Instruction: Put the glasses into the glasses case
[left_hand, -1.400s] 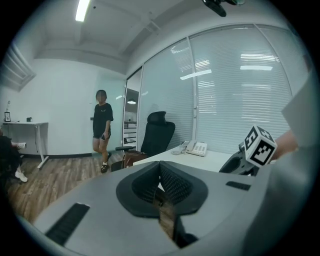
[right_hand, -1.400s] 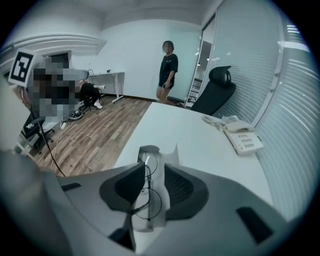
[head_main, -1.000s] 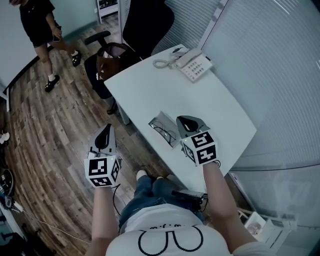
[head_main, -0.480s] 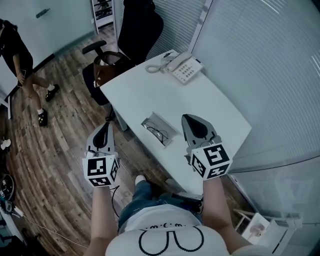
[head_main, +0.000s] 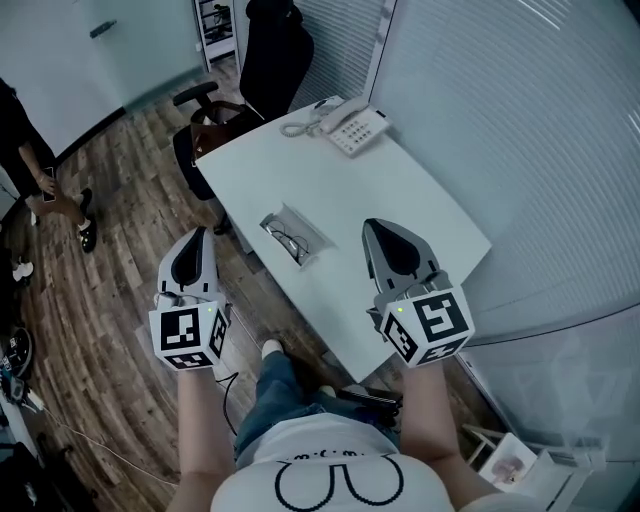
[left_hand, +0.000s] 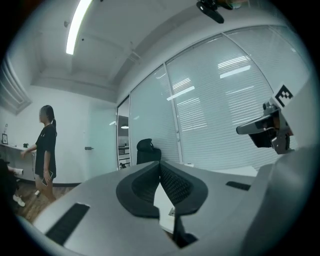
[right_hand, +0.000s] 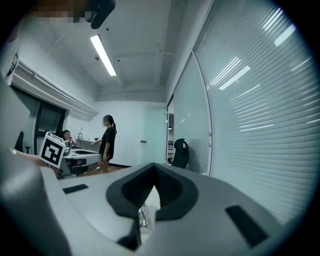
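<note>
Both my tools are closed on nothing. The left gripper (head_main: 196, 240) has its jaws shut tip to tip, and so does the right gripper (head_main: 375, 230). I hold both level and raised. The left one is over the floor, off the table's left edge, and the right one is over the near right part of the table (head_main: 400, 190).

The glasses (head_main: 289, 242) lie in or on the open grey case (head_main: 304, 228), near the table's left edge and between my two tools but farther out. From up here I cannot tell whether they are seated fully inside it.

To do this well, I judge that I should first bring both tools down and in toward the case, opening the jaws on the way. The frame is thin wire, so I'd nip it lightly at the bridge or a temple and keep off the lenses. The other tool should steady the case wall so it does not skid toward the edge. The telephone (head_main: 350, 125) at the far end is well out of the way.
</note>
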